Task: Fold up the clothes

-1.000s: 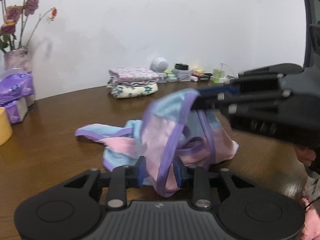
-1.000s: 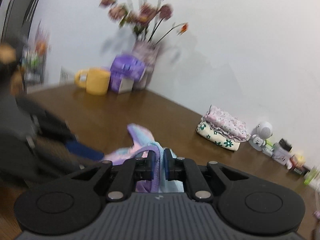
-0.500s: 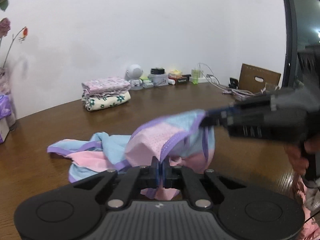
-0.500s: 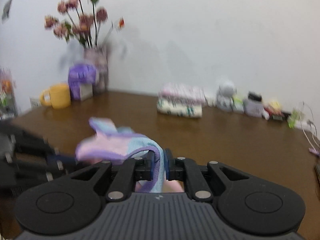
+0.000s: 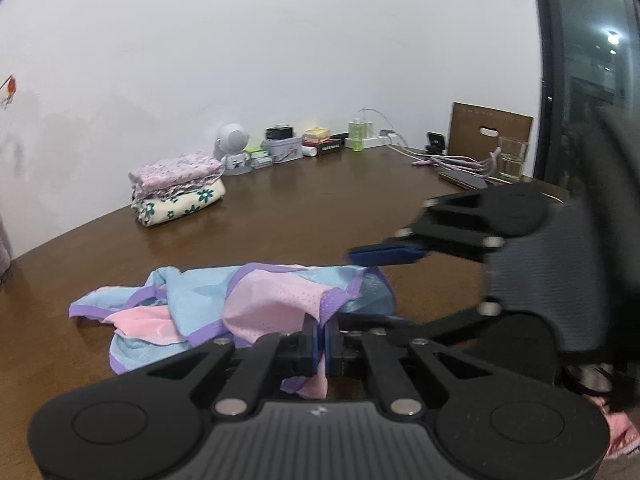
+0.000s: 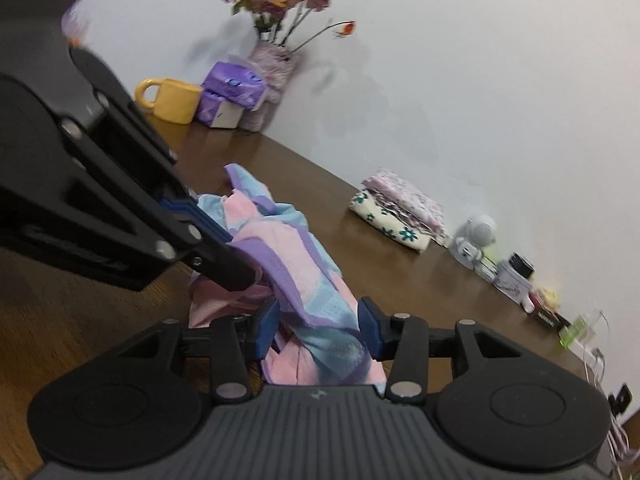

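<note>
**One pinch holds, the other lets go of a limp mesh garment**

The left gripper point(image 5: 321, 342) has its blue pads pressed together on a purple-bound edge of the garment point(image 5: 256, 304), a small pastel piece in pink and light blue panels. The right gripper point(image 6: 316, 330) has just been opening: its jaws stand spread with a fold of the cloth lying loosely between them, and the pads do not press on it. Seen from the left wrist, one blue finger point(image 5: 384, 255) of the right gripper hangs just above the garment's far edge.

The garment lies crumpled on the brown worktop point(image 5: 328, 216), near the front, most of it resting on the wood and one edge lifted in the left pinch. It looks thin, perforated and very light, so it will likely sag and bunch wherever it is not held, and it should slide easily over the smooth wood. The purple binding is probably the firmest place to take hold, at a corner or seam where two bound edges meet, so the panel hangs flat between two pinches rather than gathering.

Well behind, a folded pile point(image 5: 178, 186) of floral cloths sits by the wall, with a yellow mug point(image 6: 172, 99) and a vase of flowers point(image 6: 272, 64) further off.
</note>
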The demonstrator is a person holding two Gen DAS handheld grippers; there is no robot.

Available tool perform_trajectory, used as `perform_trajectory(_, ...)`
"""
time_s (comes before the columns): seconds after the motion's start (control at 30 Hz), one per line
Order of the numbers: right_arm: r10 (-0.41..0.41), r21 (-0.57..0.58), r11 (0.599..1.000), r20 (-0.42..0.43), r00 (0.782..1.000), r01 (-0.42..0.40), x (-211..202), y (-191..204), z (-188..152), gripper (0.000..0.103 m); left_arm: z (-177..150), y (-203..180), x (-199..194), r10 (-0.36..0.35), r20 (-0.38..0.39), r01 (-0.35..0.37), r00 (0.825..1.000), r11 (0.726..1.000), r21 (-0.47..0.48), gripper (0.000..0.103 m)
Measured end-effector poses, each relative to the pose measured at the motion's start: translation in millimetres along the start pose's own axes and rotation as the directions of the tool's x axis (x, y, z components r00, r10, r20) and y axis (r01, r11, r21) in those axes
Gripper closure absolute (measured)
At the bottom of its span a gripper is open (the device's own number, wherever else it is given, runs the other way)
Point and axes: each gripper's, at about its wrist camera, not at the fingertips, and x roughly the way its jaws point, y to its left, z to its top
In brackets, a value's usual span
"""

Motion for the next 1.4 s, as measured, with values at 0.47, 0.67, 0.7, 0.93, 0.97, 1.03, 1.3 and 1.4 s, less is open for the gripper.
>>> perform_trajectory(0.47,-0.046,0.434,0.900,-0.015,0.999,0.048,-46,-61,-44,0.099,-20,8,-6,-0.084,-0.108,0.082,0.991,0.996,-0.024,0.085)
perform_trajectory(0.67,-0.053,0.455,0.889,-0.035,0.998,0.063,-57,-53,-62,0.099,-5,26,2,0.030,-0.079,-0.033,0.996,0.999,-0.043,0.078)
perform_trajectory(0.7,-0.052,0.450,0.891,-0.035,0.998,0.063,-57,-50,-64,0.099,-1,28,6,0.060,-0.083,-0.061,0.995,0.998,-0.021,0.078)
perform_trajectory(0.93,-0.052,0.459,0.886,-0.022,0.998,0.056,-64,-42,-69,0.099,12,35,51,0.130,-0.161,-0.111,0.978,0.986,0.121,0.077)
perform_trajectory(0.97,-0.053,0.465,0.884,-0.019,0.998,0.056,-65,-43,-70,0.099,11,36,58,0.141,-0.173,-0.119,0.975,0.984,0.133,0.077)
perform_trajectory(1.03,-0.057,0.473,0.880,-0.012,0.998,0.056,-66,-46,-70,0.099,9,37,68,0.159,-0.179,-0.131,0.971,0.979,0.155,0.077)
perform_trajectory(1.3,-0.066,0.510,0.858,0.009,0.998,0.052,-70,-57,-71,0.099,28,35,71,0.176,-0.095,-0.155,0.980,0.968,0.196,0.101)
perform_trajectory(1.4,-0.080,0.524,0.849,0.005,0.997,0.066,-73,-61,-73,0.099,45,38,61,0.160,-0.038,-0.153,0.986,0.976,0.157,0.101)
